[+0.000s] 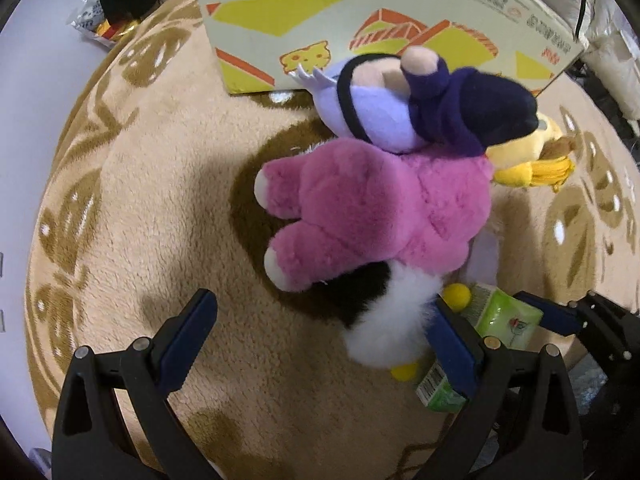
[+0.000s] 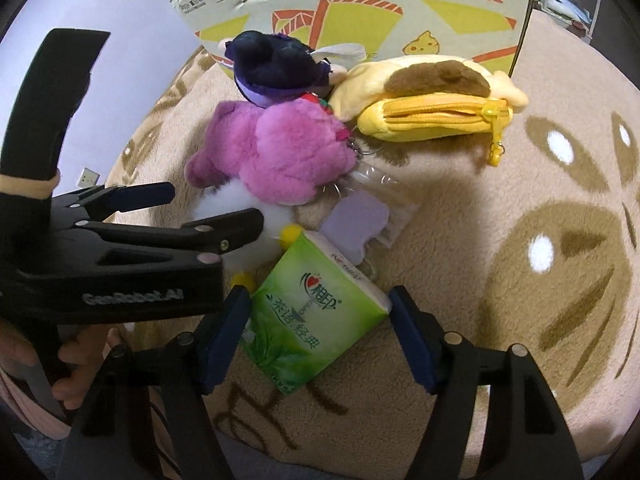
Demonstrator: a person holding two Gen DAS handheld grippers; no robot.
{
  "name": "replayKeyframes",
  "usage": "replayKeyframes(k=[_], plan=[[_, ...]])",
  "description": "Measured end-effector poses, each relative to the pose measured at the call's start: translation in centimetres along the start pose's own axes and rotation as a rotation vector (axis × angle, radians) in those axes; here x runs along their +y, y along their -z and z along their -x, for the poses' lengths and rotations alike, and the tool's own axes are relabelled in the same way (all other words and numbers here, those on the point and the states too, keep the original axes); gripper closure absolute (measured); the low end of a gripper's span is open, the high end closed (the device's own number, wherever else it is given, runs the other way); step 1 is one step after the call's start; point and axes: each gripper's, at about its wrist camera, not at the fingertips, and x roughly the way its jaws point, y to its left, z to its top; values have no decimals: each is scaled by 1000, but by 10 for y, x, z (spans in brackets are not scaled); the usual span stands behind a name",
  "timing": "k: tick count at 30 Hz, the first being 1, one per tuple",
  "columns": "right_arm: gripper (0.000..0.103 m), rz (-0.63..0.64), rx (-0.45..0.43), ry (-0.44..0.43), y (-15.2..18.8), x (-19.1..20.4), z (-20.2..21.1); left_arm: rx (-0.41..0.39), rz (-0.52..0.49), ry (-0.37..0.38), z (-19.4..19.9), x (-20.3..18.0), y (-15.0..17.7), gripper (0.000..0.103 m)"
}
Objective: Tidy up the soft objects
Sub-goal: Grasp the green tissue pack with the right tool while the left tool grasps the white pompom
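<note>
A pink plush toy [image 1: 372,208] lies on the beige rug [image 1: 168,184], with a purple-and-navy plush [image 1: 420,100] on top of it and a white fluffy plush [image 1: 392,320] under its near end. A yellow zip pouch [image 2: 432,116] lies to the right. A green tissue pack [image 2: 312,312] lies nearest. My left gripper [image 1: 324,320] is open, its right finger beside the white plush. My right gripper [image 2: 320,332] is open with the tissue pack between its fingers; whether the pads touch it I cannot tell. The pink plush [image 2: 276,152] and left gripper [image 2: 212,206] show in the right wrist view.
A cardboard box [image 1: 360,20] with yellow and orange print stands behind the toys at the rug's far edge. A clear bag with a lilac card [image 2: 360,216] lies by the tissue pack. Wrappers [image 1: 100,24] lie on the floor at far left.
</note>
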Motion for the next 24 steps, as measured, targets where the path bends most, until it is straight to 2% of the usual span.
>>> replayKeyframes(k=[6,8,10,13,16,18,23,24], plan=[[28,1,7,-9,0,-3,-3,-8,1,-1,-4,-3,-1,5],[28,1,9,-7,-1,-2,-6,-6,-8,17,-6,-5,0,17],[28,3,8,-6,-1,-1,-6,-5,-18,14,-8,-5,0,20],[29,3,9,-5,-1,0,-7,-12,-45,26,-7,-9,2,34],[30,10,9,2,-1,1,-6,-17,-53,4,-6,-16,6,46],[31,13,6,6,0,1,-5,-19,-46,8,-5,-15,7,50],[41,-4,-13,12,0,-3,3,-29,-43,47,8,-9,12,70],[42,-8,-21,18,1,-4,6,-29,-42,56,10,-8,13,70]])
